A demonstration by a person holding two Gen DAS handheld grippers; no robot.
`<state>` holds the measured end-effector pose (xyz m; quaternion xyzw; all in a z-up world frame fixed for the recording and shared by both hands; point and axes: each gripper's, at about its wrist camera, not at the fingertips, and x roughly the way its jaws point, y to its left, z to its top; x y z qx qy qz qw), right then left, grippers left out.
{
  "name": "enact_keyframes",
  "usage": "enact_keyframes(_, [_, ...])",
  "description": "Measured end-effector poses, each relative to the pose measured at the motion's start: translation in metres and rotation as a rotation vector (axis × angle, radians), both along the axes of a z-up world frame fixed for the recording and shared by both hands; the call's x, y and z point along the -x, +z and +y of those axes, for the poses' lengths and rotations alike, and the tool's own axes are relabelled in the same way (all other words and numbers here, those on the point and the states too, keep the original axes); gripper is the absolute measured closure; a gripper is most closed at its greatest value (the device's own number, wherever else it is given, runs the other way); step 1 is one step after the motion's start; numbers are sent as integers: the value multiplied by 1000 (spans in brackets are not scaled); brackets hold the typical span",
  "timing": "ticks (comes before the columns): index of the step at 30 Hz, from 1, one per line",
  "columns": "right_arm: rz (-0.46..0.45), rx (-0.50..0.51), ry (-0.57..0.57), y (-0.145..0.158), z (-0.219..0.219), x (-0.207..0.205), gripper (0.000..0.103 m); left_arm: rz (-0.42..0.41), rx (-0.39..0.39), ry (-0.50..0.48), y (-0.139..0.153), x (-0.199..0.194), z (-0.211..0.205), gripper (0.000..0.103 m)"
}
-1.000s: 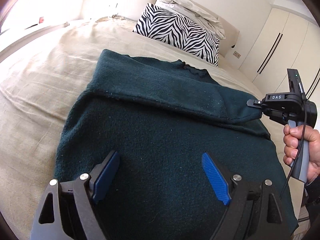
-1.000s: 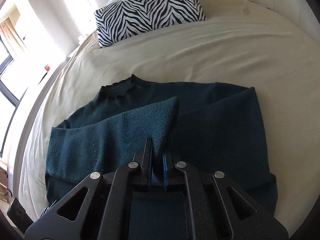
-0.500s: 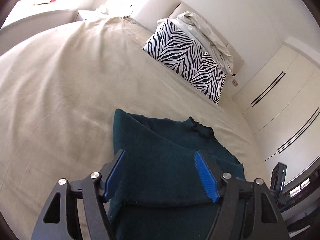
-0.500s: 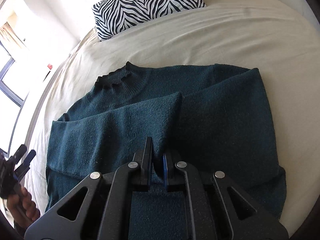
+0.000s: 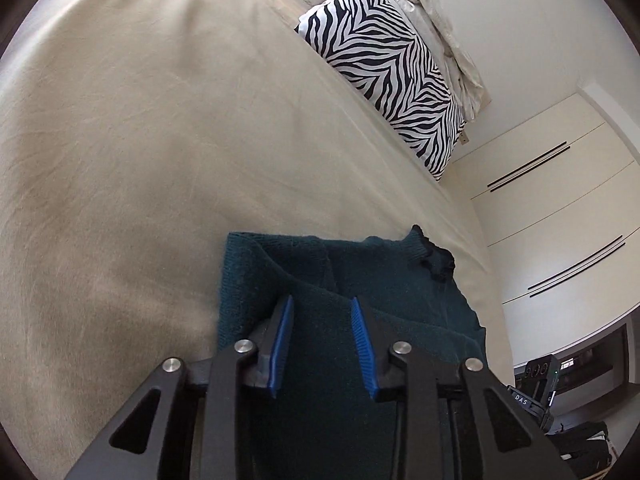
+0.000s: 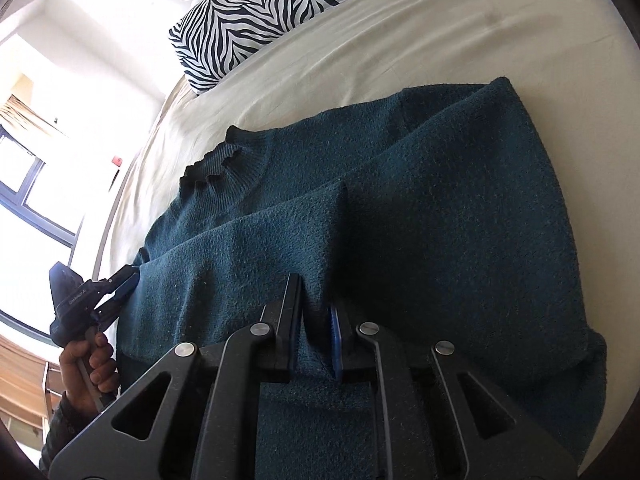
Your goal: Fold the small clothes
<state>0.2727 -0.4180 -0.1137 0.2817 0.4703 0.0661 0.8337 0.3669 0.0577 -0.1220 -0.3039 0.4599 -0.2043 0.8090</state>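
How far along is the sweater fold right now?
Done: one sleeve lies folded across the teal sweater. In hand: the right tool, opening, has sleeve fabric between its pads; the left tool is closing over the sweater's edge. Left: folding the body.

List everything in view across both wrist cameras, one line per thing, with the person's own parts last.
sweater: one, dark teal, flat on the bed, sleeve folded across its front
bed sheet: one, beige, under the sweater
zebra pillow: one, black and white, at the head of the bed
crumpled bedding: one heap, cream, behind the pillow
wardrobe doors: cream with dark handles, beside the bed
window: dark frame, beyond the bed
left gripper: black, blue pads, jaws closing over the sweater's folded edge
right gripper: black, blue pads, jaws opening, sleeve fabric between them
left hand: holding the left gripper's handle
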Motion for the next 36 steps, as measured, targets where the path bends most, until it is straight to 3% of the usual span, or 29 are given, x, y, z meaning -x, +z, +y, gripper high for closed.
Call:
enact_keyframes(7, [-3, -18, -14, -1, -1, 7, 92, -55, -6, -32, 9, 42, 3, 55])
enact_keyframes(13, [8, -20, -24, 1, -3, 16, 91, -89, -36, -45, 18, 87, 5, 50])
enact_keyframes(17, [9, -22, -31, 0, -6, 28, 91, -99, -107, -55, 26, 119, 5, 48])
enact_keyframes(24, [-3, -33, -91, 13, -23, 74, 90, -90, -122, -34, 38, 208, 20, 31])
enact_keyframes(30, [-32, -27, -143, 29, -39, 157, 78, -14, -165, -38, 28, 288, 23, 31])
enact_keyframes(32, [-41, 0, -153, 34, -40, 190, 67, 8, -171, -33, 21, 308, 25, 30])
enact_keyframes(33, [-47, 4, -159, 36, -43, 206, 50, 19, -163, -24, 19, 316, 26, 30])
enact_keyframes(34, [-54, 7, -171, 37, -44, 223, 42, 21, -152, -20, 17, 323, 28, 30])
enact_keyframes(36, [-57, 24, -187, 38, -47, 254, 42, 29, -155, -21, 17, 334, 26, 30])
